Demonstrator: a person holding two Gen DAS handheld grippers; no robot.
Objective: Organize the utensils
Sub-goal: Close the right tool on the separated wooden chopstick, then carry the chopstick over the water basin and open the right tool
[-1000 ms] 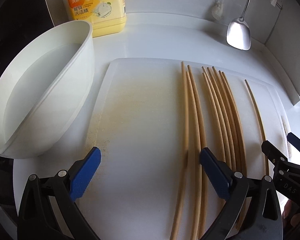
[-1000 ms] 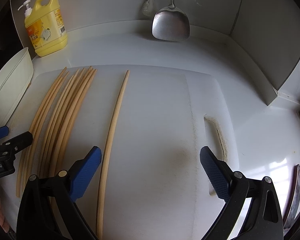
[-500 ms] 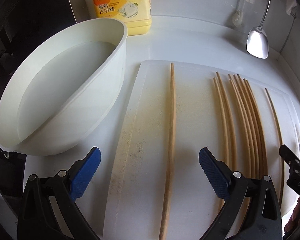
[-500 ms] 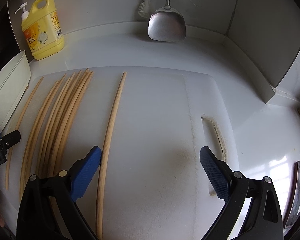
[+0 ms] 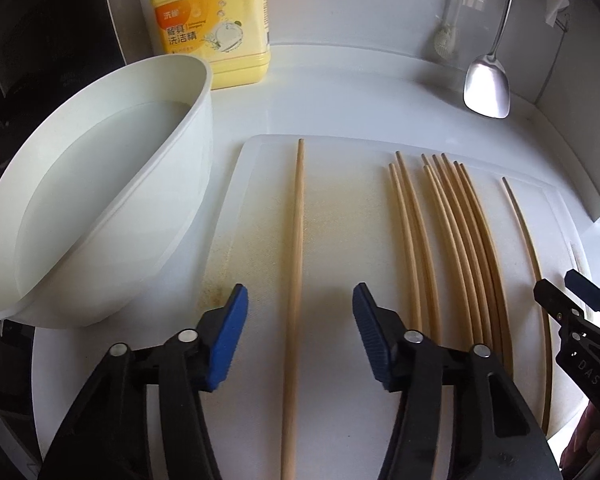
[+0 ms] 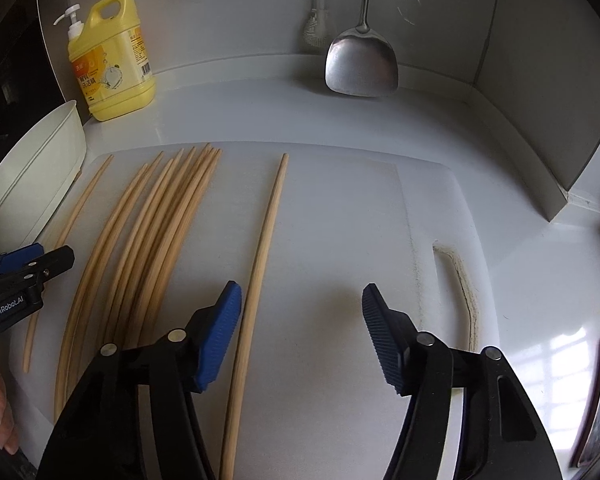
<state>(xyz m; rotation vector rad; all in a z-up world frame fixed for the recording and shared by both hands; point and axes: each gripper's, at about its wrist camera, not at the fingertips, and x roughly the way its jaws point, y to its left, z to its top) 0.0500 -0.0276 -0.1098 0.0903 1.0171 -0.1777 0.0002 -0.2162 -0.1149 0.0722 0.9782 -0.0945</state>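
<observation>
Several wooden chopsticks lie lengthwise on a white cutting board (image 5: pixel 340 208). One chopstick (image 5: pixel 295 280) lies alone at the left, between the open jaws of my left gripper (image 5: pixel 300 336), untouched. A bundle of chopsticks (image 5: pixel 452 240) lies to its right, and another single chopstick (image 5: pixel 528 240) at the far right. In the right wrist view my right gripper (image 6: pixel 300 336) is open and empty over the bare board (image 6: pixel 340 220). That single chopstick (image 6: pixel 260 272) runs beside its left finger. The bundle (image 6: pixel 156 240) lies further left.
A white basin (image 5: pixel 100 216) with water stands left of the board. A yellow dish-soap bottle (image 5: pixel 212 20) stands behind it. A metal spatula (image 6: pixel 362 64) and a brush (image 6: pixel 314 32) hang on the back wall. A grey wall panel (image 6: pixel 540 100) closes the right side.
One chopstick has been parted from the bundle and now lies alone at the left. My left gripper has shifted left with it and its jaws have narrowed a little. My right gripper has hardly moved.
</observation>
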